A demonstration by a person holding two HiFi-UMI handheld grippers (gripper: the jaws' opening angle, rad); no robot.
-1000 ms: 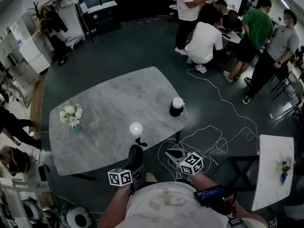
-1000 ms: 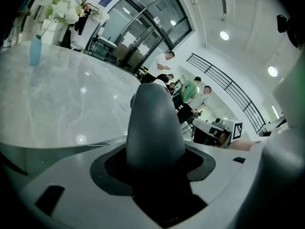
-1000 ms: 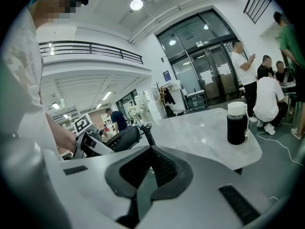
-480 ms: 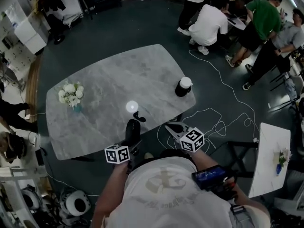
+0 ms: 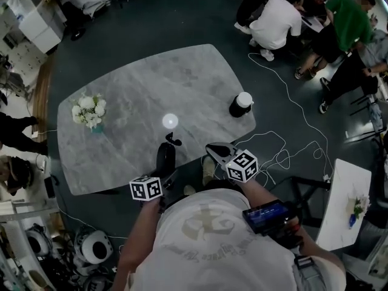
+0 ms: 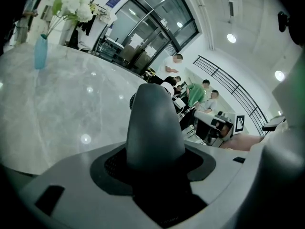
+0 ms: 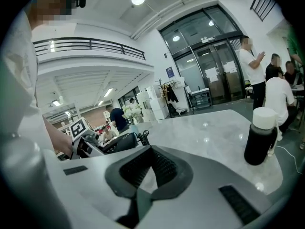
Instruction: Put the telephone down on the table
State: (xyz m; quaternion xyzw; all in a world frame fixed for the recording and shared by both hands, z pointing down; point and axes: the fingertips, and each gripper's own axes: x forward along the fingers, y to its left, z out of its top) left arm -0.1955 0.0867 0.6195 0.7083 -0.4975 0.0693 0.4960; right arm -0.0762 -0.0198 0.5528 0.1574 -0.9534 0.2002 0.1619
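Observation:
The telephone (image 5: 165, 157) is a dark handset with a coiled cord at its far end. It stands in my left gripper (image 5: 164, 167), which is shut on it above the near edge of the grey marble table (image 5: 151, 77). In the left gripper view the handset (image 6: 152, 123) rises between the jaws and fills the middle. My right gripper (image 5: 212, 148) is shut and holds nothing, just right of the handset by the table's near right edge. In the right gripper view its jaws (image 7: 151, 151) meet, and the handset (image 7: 119, 141) shows to the left.
A blue vase of white flowers (image 5: 88, 114) stands at the table's left end. A dark bottle with a white lid (image 5: 242, 105) stands at its right end. White cables (image 5: 285, 156) trail over the floor on the right. Several people (image 5: 285, 20) are gathered beyond the table.
The head view has tilted, so the table sits higher in the picture. Both grippers have come slightly further over the table's near edge. The left gripper's hold on the handset is unchanged.

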